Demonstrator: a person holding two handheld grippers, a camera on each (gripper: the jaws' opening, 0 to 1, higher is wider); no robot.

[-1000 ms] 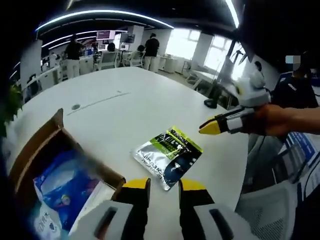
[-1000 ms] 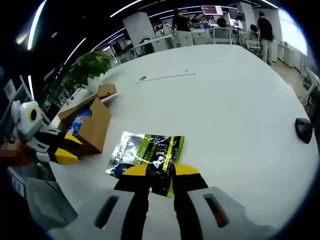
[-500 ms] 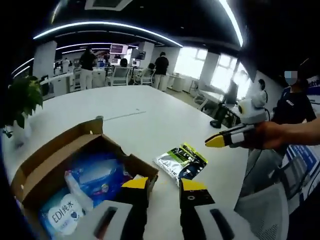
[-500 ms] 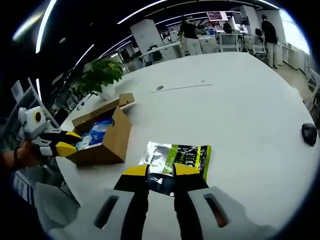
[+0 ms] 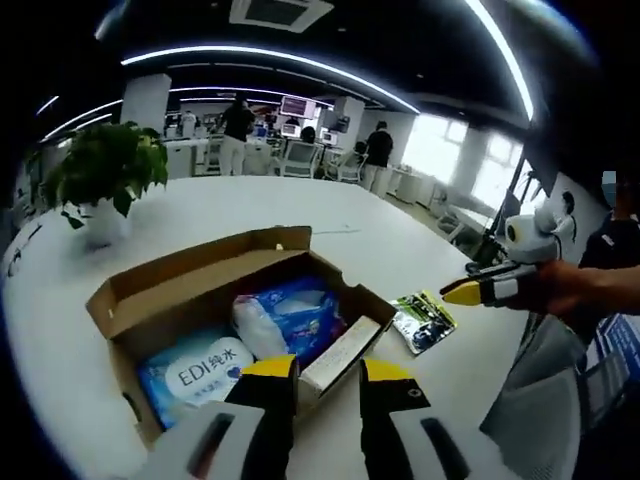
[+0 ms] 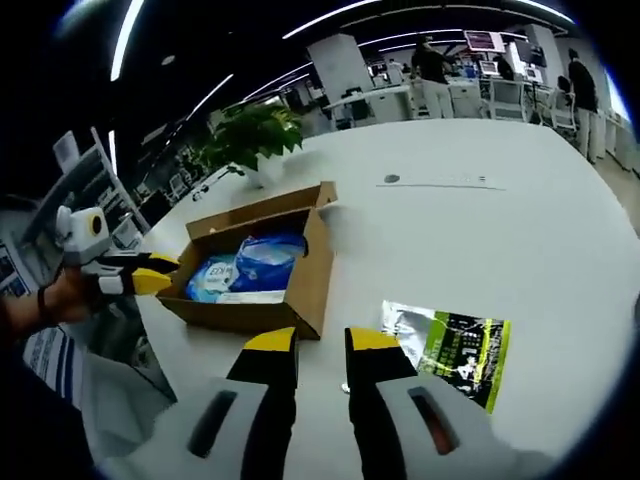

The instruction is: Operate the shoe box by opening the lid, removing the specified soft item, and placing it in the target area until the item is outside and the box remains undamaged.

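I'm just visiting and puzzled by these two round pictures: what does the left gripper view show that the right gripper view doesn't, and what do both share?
The left gripper view alone lets you read "EDI" on the blue wipes pack and shows a white carton along the box's near wall. The right gripper view alone shows a round port in the table. Both share the open cardboard box, the green-and-silver pouch lying outside it, the potted plant, and people at desks far off. Each view also catches the other hand-held gripper.
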